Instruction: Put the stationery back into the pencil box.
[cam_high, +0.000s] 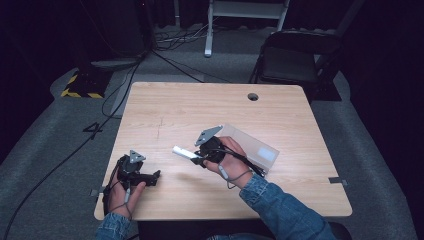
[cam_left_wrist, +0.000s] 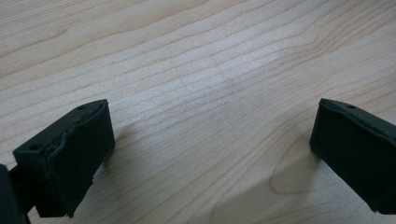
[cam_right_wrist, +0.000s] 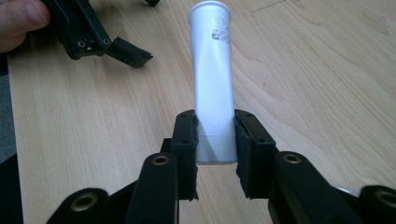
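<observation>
**Matt wood, smooth plastic**

The table (cam_high: 165, 107) is pale wood-grain, smooth with a soft sheen. The white tube (cam_right_wrist: 214, 84) looks like smooth, satiny plastic. The frosted box (cam_high: 260, 150) seems translucent plastic. The jaw pads look matt, rough black rubber.

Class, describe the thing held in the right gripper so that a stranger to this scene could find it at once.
Start at the wooden table and find the translucent box lying right of its middle. Just left of that box, the right gripper is clamped on a white tube. It is the one slim white cylinder there, with a flared far end.
</observation>
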